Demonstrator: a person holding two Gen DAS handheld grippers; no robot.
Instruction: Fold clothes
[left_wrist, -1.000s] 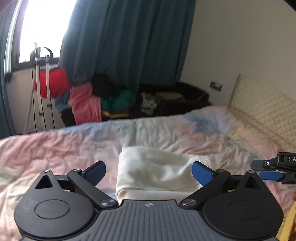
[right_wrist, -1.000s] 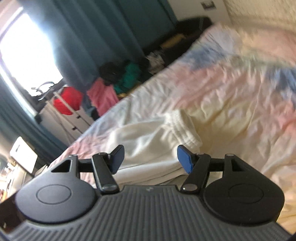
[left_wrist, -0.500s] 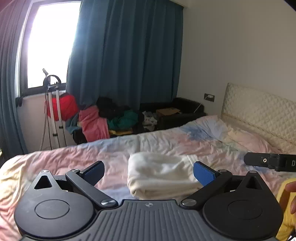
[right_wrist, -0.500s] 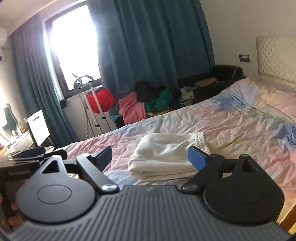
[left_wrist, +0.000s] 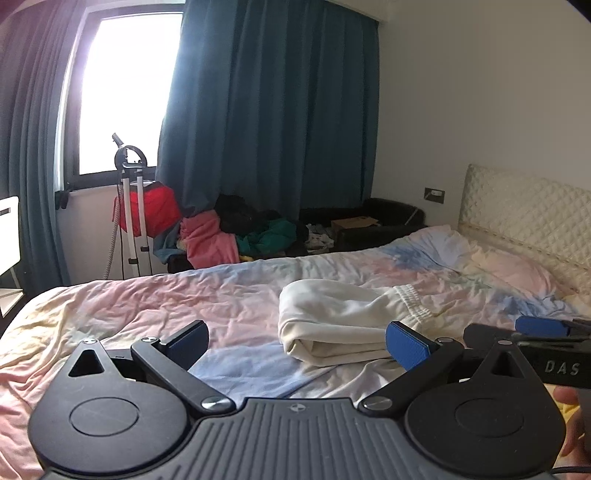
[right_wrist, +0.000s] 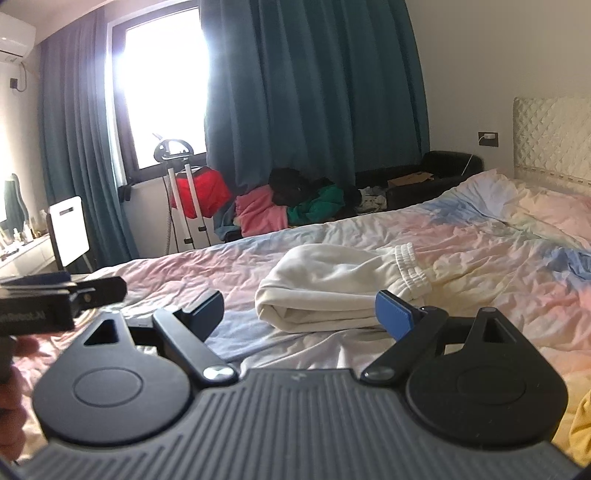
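A folded cream garment (left_wrist: 343, 325) with a ribbed elastic band lies on the pastel bedspread (left_wrist: 184, 306); in the right wrist view the same garment (right_wrist: 332, 291) sits a short way ahead of the fingers. My left gripper (left_wrist: 297, 343) is open, blue pads wide apart, nothing between them, drawn back from the garment. My right gripper (right_wrist: 301, 314) is open too and holds nothing. The right gripper's side (left_wrist: 535, 339) shows at the right edge of the left wrist view. The left gripper's side (right_wrist: 55, 299) shows at the left edge of the right wrist view.
A pile of pink, green and black clothes (left_wrist: 236, 236) lies on a low seat beyond the bed, beside a white stand (left_wrist: 133, 218) with a red cloth. A quilted headboard (left_wrist: 524, 210) and pillow are at right. Teal curtains (left_wrist: 269, 103) hang behind. A yellow cloth (right_wrist: 580, 424) shows at the lower right.
Both grippers have pulled back from the folded garment and levelled out, so more of the room shows. The right gripper's jaws have spread wider and its view has rolled upright.
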